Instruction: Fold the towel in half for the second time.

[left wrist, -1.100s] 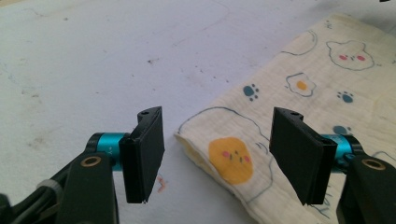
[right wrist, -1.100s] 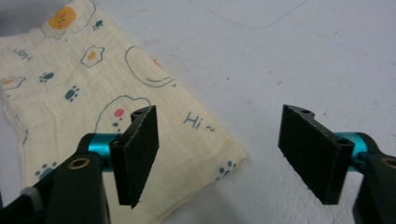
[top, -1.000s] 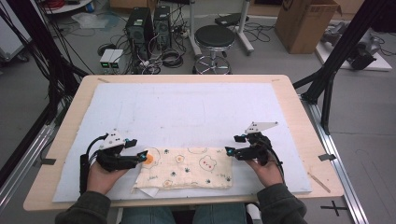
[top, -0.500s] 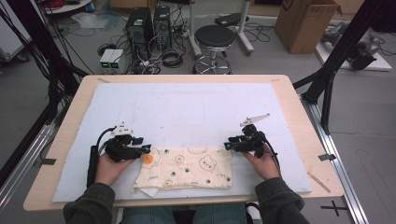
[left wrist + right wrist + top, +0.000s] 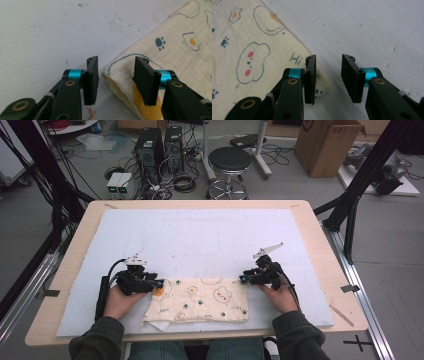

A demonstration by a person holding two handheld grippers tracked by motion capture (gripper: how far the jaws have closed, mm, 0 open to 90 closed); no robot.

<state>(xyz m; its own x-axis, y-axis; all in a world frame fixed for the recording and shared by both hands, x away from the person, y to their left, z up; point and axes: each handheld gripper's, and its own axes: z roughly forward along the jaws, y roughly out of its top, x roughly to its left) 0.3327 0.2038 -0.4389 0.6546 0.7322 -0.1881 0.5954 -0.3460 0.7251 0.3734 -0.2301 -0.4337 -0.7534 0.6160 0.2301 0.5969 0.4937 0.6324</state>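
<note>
A cream cloth point(image 5: 200, 300) printed with eggs, paws and bears lies folded on the white mat point(image 5: 210, 240) near the table's front edge. My left gripper point(image 5: 159, 284) sits low at the cloth's far left corner. In the left gripper view that corner of the cloth point(image 5: 175, 45) lies between the jaws of the gripper point(image 5: 116, 62), which have just been closing but stand apart, not pressing it. My right gripper point(image 5: 243, 279) is at the far right corner. There the gripper point(image 5: 328, 58) has also been closing, with the tip of the cloth point(image 5: 249, 37) just inside its gap.
The wooden table point(image 5: 320, 245) borders the mat on all sides. A thin wooden stick point(image 5: 342, 315) lies at its front right. Beyond the far edge stand a stool point(image 5: 230, 162), computer towers point(image 5: 155, 145) and a cardboard box point(image 5: 327, 142).
Both hands have shifted a little toward the cloth's far corners and sunk closer to the mat. The cloth lies as before.
</note>
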